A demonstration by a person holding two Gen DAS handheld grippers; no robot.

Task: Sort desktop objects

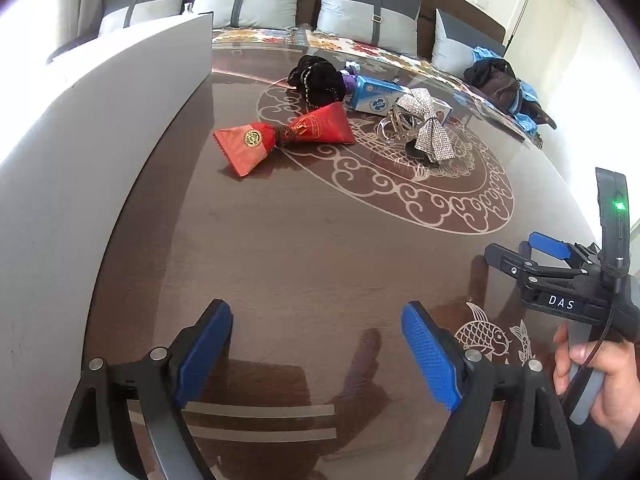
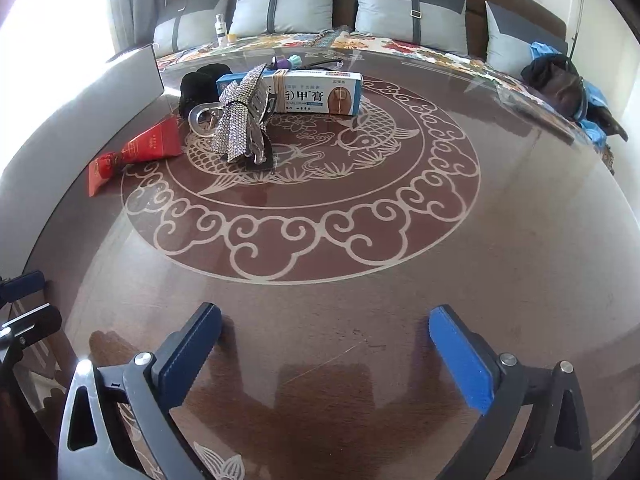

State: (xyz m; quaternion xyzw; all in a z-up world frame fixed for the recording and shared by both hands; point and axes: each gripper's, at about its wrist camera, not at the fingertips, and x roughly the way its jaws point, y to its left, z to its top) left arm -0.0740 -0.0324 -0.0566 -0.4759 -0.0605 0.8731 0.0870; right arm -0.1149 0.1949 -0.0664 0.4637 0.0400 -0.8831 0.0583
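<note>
Both grippers hover over a dark patterned table (image 2: 360, 320), jaws spread wide and holding nothing: the left gripper (image 1: 316, 354) and the right gripper (image 2: 325, 356). The things to sort lie clustered toward 11 o'clock in the right wrist view: a red packet (image 1: 280, 136), a black scrunchie (image 1: 318, 78), a blue-and-white box (image 2: 308, 92) and a rhinestone bow clip (image 2: 236, 116) touching it.

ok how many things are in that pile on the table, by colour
red: 1, the foil packet
black: 1, the scrunchie
blue and white: 1, the box
silver: 1, the bow clip
clear: 1, the claw clip
purple: 1, a small item behind the box
total: 6
</note>
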